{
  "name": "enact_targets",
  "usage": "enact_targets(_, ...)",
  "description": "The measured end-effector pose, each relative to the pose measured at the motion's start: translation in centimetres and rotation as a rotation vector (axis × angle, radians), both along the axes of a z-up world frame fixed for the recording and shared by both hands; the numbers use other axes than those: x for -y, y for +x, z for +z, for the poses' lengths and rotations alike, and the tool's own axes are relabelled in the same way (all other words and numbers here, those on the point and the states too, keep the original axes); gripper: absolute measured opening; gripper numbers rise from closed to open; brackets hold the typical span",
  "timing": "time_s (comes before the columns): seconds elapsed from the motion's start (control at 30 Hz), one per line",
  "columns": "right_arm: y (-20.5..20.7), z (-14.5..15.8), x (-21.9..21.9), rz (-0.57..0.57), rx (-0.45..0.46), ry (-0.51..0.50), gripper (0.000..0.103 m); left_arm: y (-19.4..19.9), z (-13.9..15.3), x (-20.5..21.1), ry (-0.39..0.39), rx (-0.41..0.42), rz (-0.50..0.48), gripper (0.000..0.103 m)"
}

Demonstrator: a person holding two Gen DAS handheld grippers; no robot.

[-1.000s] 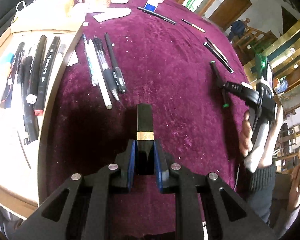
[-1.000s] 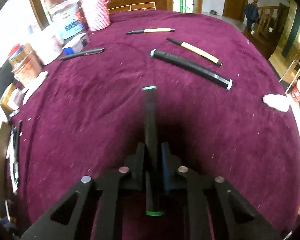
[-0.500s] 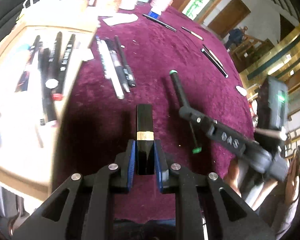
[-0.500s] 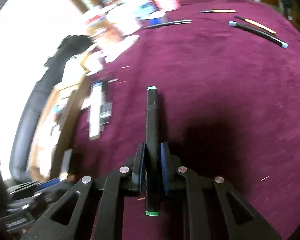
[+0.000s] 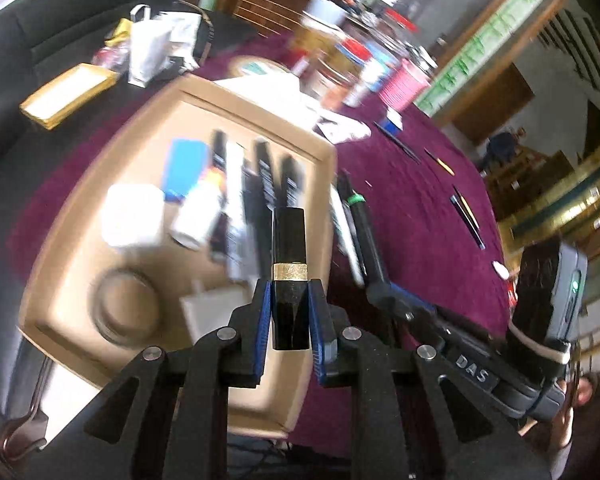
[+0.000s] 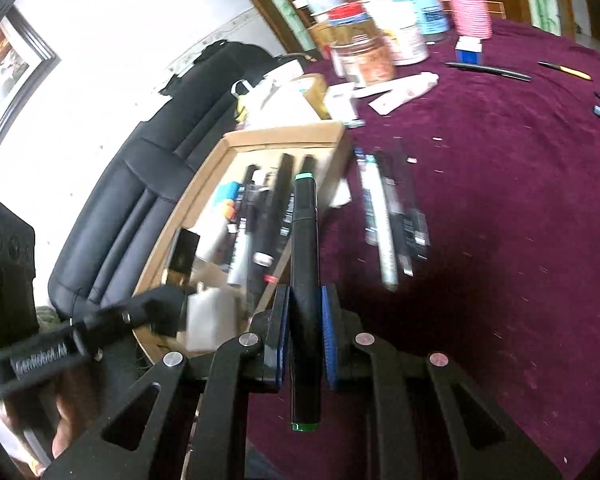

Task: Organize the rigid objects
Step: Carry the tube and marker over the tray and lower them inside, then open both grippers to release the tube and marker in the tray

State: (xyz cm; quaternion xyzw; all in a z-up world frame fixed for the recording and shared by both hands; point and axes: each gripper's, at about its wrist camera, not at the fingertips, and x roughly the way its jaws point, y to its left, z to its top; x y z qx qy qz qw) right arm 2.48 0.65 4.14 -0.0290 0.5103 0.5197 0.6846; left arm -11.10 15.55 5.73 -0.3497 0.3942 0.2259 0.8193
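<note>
Over a shallow tan cardboard tray (image 5: pixel 324 152) of pens, left gripper (image 5: pixel 288 320) clamped on a black gold-banded lipstick tube (image 5: pixel 289 256), right gripper (image 6: pixel 305 332) clamped on a black green-capped marker (image 6: pixel 305 272), purple velvet tablecloth (image 6: pixel 500 208) beneath

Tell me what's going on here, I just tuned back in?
A person is tidying pens and small items into a cardboard box on a purple tablecloth. The left gripper is shut on a black lipstick tube with a gold band, held over the box. The right gripper is shut on a black marker with green ends, at the box's edge. Several pens lie on the cloth beside the box.
</note>
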Motion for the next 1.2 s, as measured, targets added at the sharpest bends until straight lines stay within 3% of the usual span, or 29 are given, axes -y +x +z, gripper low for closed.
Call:
enact_targets(0.3, -0.3, -1.4, -6.2, 0.052, -0.007, -0.040, 0.014, 0.0, -2.1, -6.5, -0.042, -0.017, 0.074, 0.015)
enact_targets(0.53, 1.0, -2.4, -9.6, 0.048, -0.040, -0.043, 0.014, 0.9, -2.6, -10.1, -0.053, -0.032, 0.080, 0.015)
enact_targets(0.83, 2.3, -3.5, -12.1, 0.030, -0.058, -0.045, 0.014, 3.8, -4.0, -13.7, 0.000, -0.128, 0.058, 0.015)
enact_targets(0.93, 2.3, -3.3, -12.6, 0.022, -0.014, -0.053, 0.014, 4.1, -4.5, -14.2, 0.028, -0.177, 0.052, 0.015)
enact_targets(1.2, 2.2, -3.3, -13.2, 0.018, 0.012, -0.051, 0.014, 4.4, -6.1, -14.8, 0.020, -0.245, 0.042, 0.015)
